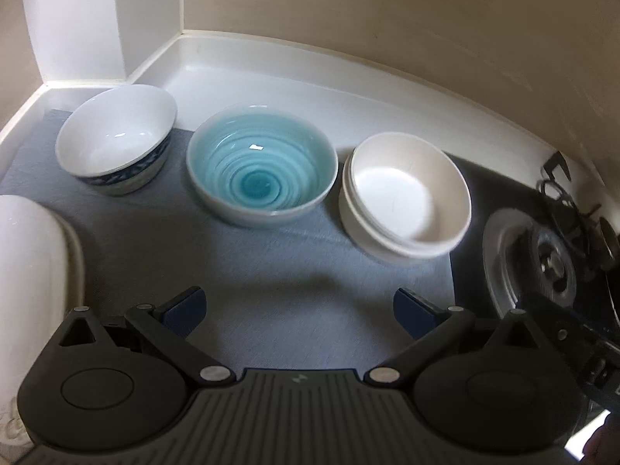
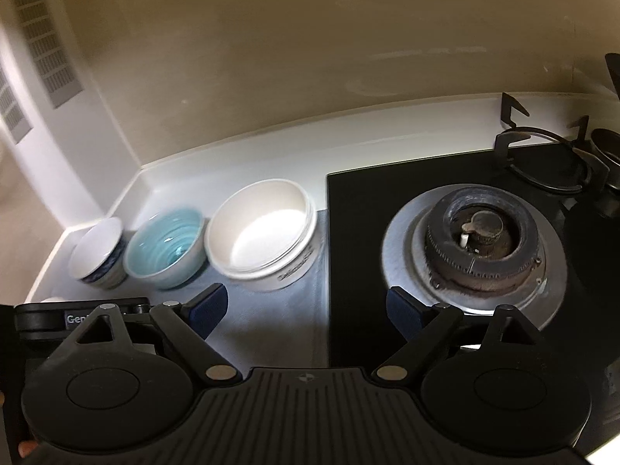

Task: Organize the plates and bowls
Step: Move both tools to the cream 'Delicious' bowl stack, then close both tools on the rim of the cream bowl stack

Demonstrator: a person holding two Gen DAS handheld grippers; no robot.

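**Ahead of both grippers: three bowl spots in a row, white stack nearest the right one**

Across the middle of the left wrist view, on a grey mat (image 1: 271, 271), sit a blue-patterned bowl (image 1: 116, 147) at upper left, a turquoise swirl bowl (image 1: 261, 166) at centre, and a white bowl stack (image 1: 405, 197) at centre-right. They're close neighbours; whether rims touch I can't tell. No long axis to speak of, since all are round w/ mouths up, though the patterned one looks tilted. A white rounded item (image 1: 35, 271) fills the left edge; can't tell what it is.

Left gripper (image 1: 298, 306): jaws spread wide, nothing btwn them, hovering over bare mat. The turquoise bowl lies straight ahead of it, up-frame and slightly left of centre line.

Right gripper (image 2: 306, 306): jaws also spread, empty. In its view the white stack (image 2: 263, 232) sits just up-frame and left of its left pad, clearly the closest dish; turquoise bowl (image 2: 164, 248) and patterned bowl (image 2: 99, 252) trail off further left. A gas burner (image 2: 476, 240) on a black hob (image 2: 356, 252) takes the right half.

Judgement: right hand is better placed for the white stack, left for the turquoise or patterned bowl. Either approach means angling in from the near rim. Nesting hasn't started for those two singles.
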